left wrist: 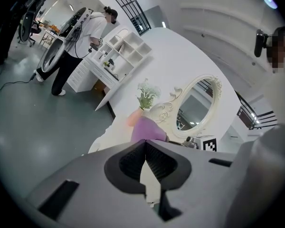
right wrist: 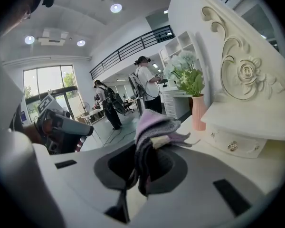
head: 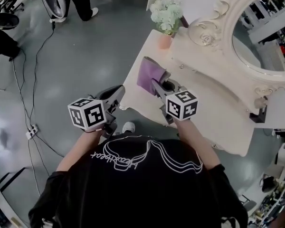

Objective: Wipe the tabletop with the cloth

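The right gripper was clenched on the cloth; in the right gripper view its jaws pinched a bunched purple fold, and the rest of the fabric stood up past the tips. The cloth sat over the left part of the tabletop, just short of the pink vase; whether it touched the surface could not be told. The right forearm reached forward from the black sleeve out over the tabletop's near edge, with the marker cube facing up and the jaws pointing away towards the vase.

The left gripper was closed on nothing; in the left gripper view its ribbed pads met at the tips. It hung off the tabletop's left edge, over the grey floor, level with the right gripper and apart from it; the left forearm was bent in close to the body, and the jaws pointed up and to the right towards the cloth.

White flowers filled the vase; behind it an oval mirror in a carved white frame stood on a raised ledge; cables trailed across the floor, and a person stood far off.
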### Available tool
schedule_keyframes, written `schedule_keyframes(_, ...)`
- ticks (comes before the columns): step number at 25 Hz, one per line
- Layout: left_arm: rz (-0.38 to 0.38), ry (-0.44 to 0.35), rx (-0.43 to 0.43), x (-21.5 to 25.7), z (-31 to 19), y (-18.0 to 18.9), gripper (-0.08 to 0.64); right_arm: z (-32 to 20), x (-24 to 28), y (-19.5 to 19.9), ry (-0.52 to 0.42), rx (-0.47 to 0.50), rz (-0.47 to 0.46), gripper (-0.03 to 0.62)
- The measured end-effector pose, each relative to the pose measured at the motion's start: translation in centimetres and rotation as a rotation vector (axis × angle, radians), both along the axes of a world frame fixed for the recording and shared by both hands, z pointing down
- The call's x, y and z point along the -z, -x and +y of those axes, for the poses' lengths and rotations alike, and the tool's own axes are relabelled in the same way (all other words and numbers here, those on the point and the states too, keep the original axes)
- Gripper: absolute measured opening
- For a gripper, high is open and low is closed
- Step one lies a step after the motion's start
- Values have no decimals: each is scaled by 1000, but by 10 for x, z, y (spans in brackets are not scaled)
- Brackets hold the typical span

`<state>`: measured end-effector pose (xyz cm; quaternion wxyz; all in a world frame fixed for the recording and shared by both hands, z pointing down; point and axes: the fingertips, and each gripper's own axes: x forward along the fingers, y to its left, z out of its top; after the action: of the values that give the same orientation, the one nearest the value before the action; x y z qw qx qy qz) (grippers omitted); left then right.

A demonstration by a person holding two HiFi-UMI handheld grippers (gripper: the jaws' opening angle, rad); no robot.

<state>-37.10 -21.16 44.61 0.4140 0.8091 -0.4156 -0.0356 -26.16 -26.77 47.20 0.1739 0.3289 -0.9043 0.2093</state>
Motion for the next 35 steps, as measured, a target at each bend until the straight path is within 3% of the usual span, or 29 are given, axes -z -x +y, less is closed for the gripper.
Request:
schedule_keyframes(6, -9, 26, -27, -13, -16, 13, 5, -21, -32, 13, -19, -20, 124, 51)
schedule_keyframes(11, -17, 51, -48, -23, -24, 17, 4, -39, -54, 12, -16, -52, 169, 51)
schedule_keyframes(26, -36, 100, -45, -43, -34, 34, 5, -64, -99, 7, -60, -36, 384, 51)
schedule_keyframes(35, -52, 97, -88, -46, -41, 20, 5, -65, -105, 6, -31, 25, 417, 51)
